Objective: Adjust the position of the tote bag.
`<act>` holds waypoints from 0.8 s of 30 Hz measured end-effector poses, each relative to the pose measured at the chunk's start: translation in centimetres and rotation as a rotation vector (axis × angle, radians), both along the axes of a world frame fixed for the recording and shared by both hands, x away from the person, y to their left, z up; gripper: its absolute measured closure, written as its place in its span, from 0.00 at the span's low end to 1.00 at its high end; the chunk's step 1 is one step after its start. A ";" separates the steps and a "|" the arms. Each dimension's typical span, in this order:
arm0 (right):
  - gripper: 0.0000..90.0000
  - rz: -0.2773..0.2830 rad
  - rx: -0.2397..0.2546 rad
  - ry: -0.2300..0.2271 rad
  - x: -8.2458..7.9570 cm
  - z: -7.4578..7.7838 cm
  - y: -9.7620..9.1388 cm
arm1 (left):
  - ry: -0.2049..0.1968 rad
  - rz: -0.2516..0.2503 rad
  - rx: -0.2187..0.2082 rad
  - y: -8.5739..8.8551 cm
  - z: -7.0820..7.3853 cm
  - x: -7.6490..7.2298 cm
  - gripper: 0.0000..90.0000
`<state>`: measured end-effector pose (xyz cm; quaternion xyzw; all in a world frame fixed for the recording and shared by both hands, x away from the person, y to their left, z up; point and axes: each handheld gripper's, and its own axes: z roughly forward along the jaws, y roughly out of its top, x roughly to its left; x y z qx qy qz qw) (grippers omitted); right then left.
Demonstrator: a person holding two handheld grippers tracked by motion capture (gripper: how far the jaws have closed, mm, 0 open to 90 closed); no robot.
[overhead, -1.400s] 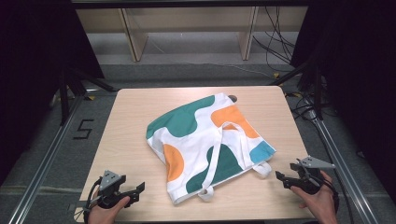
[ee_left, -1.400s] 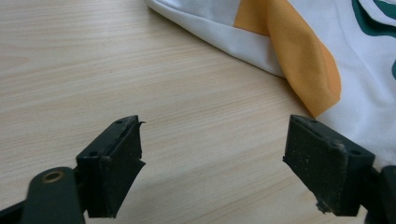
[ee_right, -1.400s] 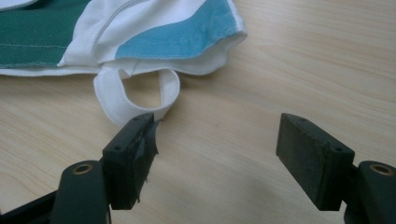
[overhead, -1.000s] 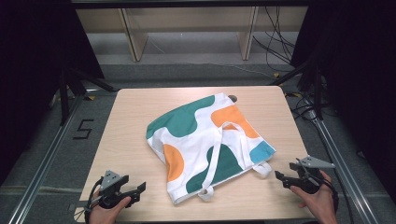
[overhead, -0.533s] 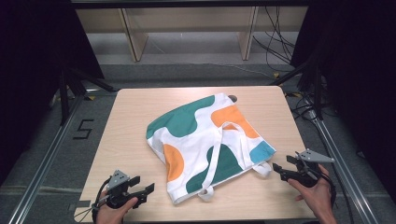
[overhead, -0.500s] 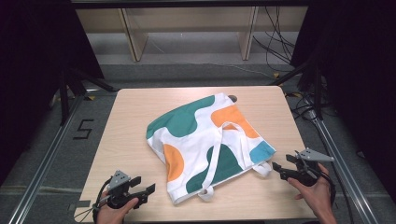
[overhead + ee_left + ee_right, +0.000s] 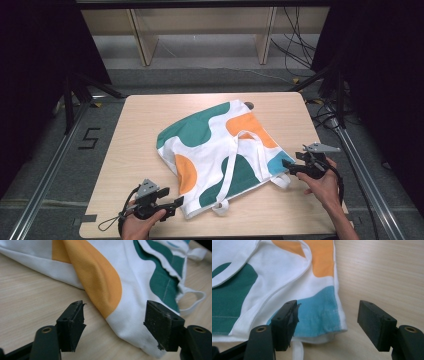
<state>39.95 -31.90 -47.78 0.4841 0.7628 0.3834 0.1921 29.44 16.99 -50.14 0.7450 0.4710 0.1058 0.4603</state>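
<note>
Hiding bag (image 7: 220, 147) corners behind pads: left tool (image 7: 115, 325), right tool (image 7: 328, 323) apart (right just narrowing, nothing clamped)

The right gripper (image 7: 327, 325) has its jaws wide apart. The blue corner of the tote bag (image 7: 319, 312) lies between them on the counter (image 7: 382, 272).

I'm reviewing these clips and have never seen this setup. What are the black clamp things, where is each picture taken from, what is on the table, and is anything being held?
A person holds a hand-operated two-jaw gripper in each hand. The high view looks down on the wooden table. The left gripper and right gripper each carry a camera looking along their own black jaws. On the table lies a white cloth bag with green, orange and blue patches and white straps. Nothing is held: both grippers' jaws have just been closing a little but stand open, the left around the bag's near corner, the right at its blue corner.
</note>
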 end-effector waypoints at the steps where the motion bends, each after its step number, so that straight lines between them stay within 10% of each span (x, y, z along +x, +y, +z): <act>1: 0.39 0.000 0.000 0.000 0.0 0.0 0.0 | 0.000 0.004 0.020 -0.3 -0.1 0.2 0.34; 7: 0.38 0.023 -0.029 0.034 1.2 -0.1 0.7 | 0.014 0.019 0.088 -1.4 -0.8 2.7 0.32; 15: 0.49 0.067 -0.024 0.091 2.7 -1.0 1.0 | 0.013 0.014 0.099 -1.5 -1.1 4.5 0.60; 19: 0.70 0.054 -0.013 0.139 2.7 -1.2 0.8 | -0.020 -0.010 0.111 -1.3 -0.8 4.6 0.86; 24: 0.84 0.104 -0.009 0.120 2.6 -1.0 0.5 | -0.031 -0.026 0.134 -1.1 -0.6 4.9 0.93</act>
